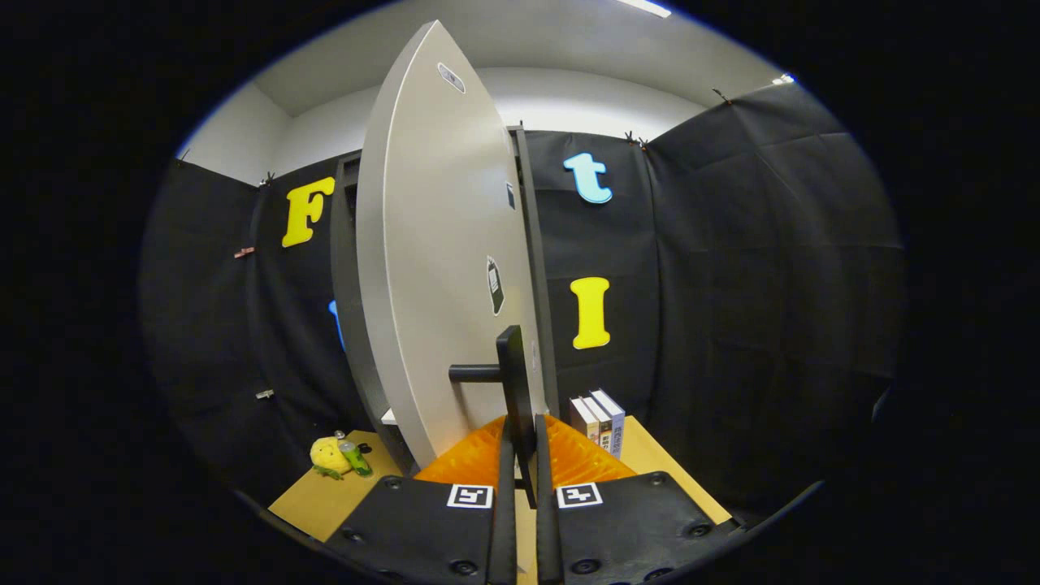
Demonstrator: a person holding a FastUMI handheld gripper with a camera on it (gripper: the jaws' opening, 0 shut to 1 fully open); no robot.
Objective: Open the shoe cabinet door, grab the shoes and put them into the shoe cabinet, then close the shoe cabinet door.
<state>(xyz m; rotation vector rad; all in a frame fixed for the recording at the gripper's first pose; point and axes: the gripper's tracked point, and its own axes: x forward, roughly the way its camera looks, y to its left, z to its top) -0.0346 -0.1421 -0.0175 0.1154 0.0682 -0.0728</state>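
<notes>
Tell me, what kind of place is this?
Probably a test booth, not a real home: black cloth walls, a lone cabinet door whose handle the claw grips, and books on a table.

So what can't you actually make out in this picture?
- Cabinet inside: the half-open door stands edge-on ahead of the claw in the gripper view and blocks it.
- Shoes: hidden from here if they are behind the door.
- Door handle: its lower end sinks between the claw's fingers, so whether both press on it is unclear.
- Labels on the door and the book spines: too small to read.
</notes>
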